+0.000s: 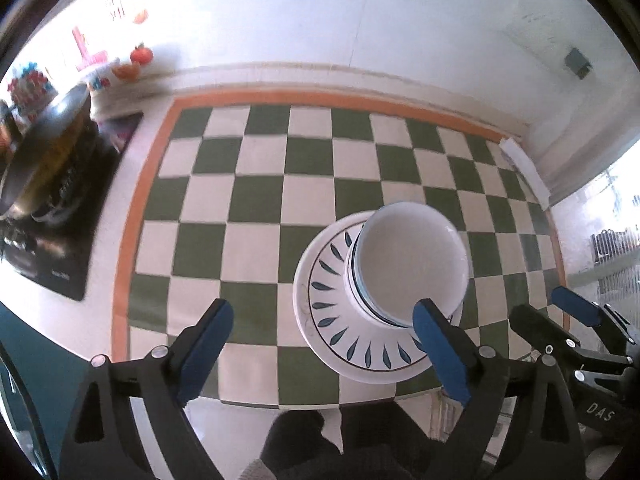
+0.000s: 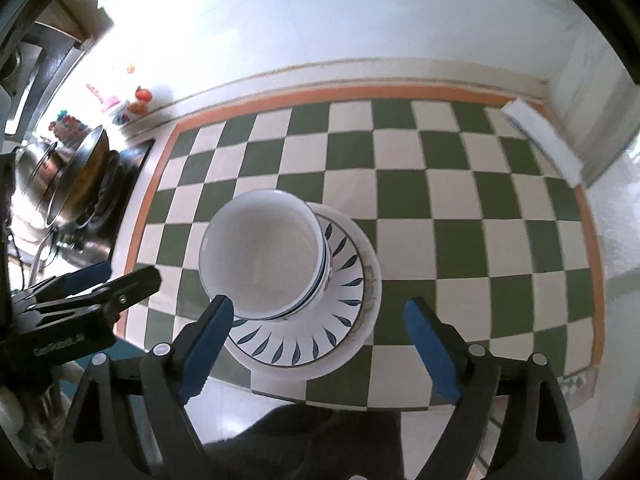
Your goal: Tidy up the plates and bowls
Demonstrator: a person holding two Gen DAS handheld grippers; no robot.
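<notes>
A stack of white bowls (image 1: 410, 264) stands on a stack of plates, the top plate (image 1: 340, 320) with a blue leaf pattern, on the green-and-white checked mat (image 1: 260, 200). The same bowls (image 2: 260, 256) and plate (image 2: 344, 280) show in the right wrist view. My left gripper (image 1: 324, 328) is open and empty, above the mat's near edge, left of the stack, its right finger (image 1: 436, 344) in front of the bowls. My right gripper (image 2: 320, 328) is open and empty above the stack's near side. Each gripper shows in the other's view, the right one (image 1: 560, 320) and the left one (image 2: 108, 280).
A black stove (image 1: 60, 208) with a metal pan (image 1: 44, 148) lies left of the mat. Colourful items (image 1: 136, 60) stand by the white wall at back left. A white strip (image 2: 544, 136) lies at the mat's far right corner. The counter's front edge is just below the grippers.
</notes>
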